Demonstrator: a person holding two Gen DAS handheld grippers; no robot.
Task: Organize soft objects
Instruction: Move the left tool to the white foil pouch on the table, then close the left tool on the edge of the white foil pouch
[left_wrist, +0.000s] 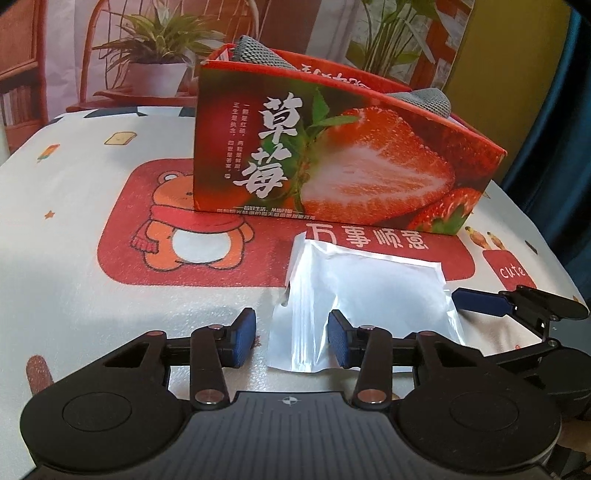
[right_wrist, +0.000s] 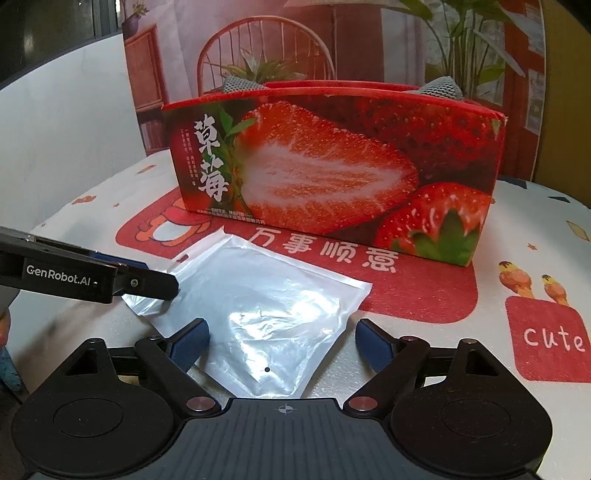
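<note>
Left tongs (left_wrist: 291, 338) angle downward at the near edge of a clear plastic pouch (left_wrist: 369, 295), their blue pads (left_wrist: 245, 338) astride its raised near corner with gaps visible on both sides; the jaws are partly open and grip nothing. Right tongs (right_wrist: 282, 345) angle downward likewise, jaws spread wide, pads (right_wrist: 192, 341) flanking the pouch's nearest corner without pressing it. In the right wrist view the left tongs enter from the left, tip lying over the pouch's left edge. The pouch lies flat on the counter (left_wrist: 74, 295), on a printed cloth, just in front of a strawberry-printed carton (left_wrist: 332, 155). Grey mesh fabric (left_wrist: 255, 51) protrudes above the carton's open top at both ends. Bare cloth extends to the left and right of the pouch; the carton's front wall closes the far side.
</note>
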